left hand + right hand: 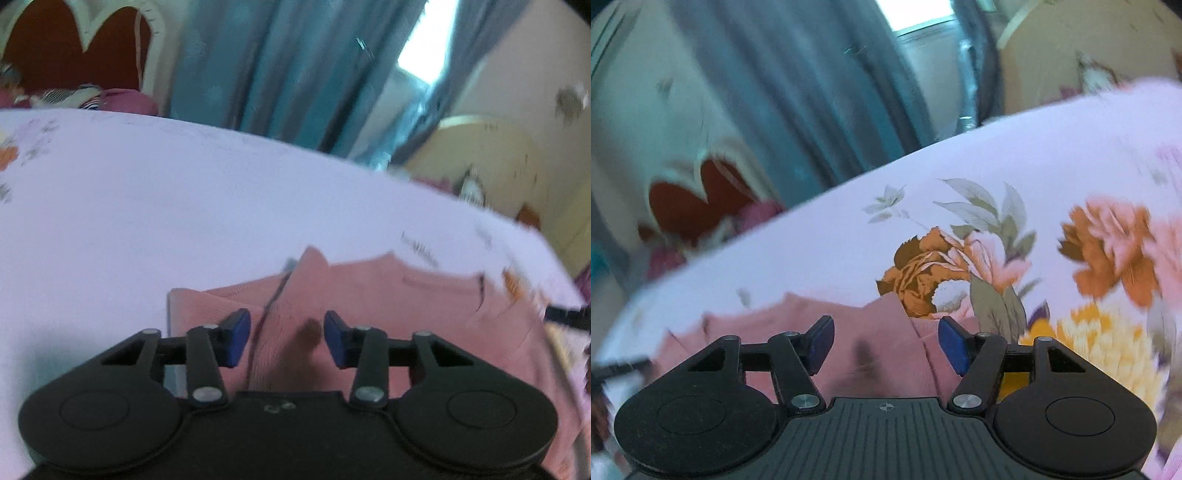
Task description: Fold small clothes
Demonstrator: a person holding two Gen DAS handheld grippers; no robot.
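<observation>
On the bed's floral sheet, pink garment lies flat, partly folded, a fold edge running up its middle. Left gripper hovers over it, fingers apart, empty. Right gripper over its other end, fingers spread, holding nothing.

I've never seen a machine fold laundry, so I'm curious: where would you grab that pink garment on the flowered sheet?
Probably at an outer edge of the pink garment, coming down from above. It lies flat on the sheet, partly folded, so only its edges give thin layers to pinch. The left gripper and right gripper both hover open over it.
</observation>
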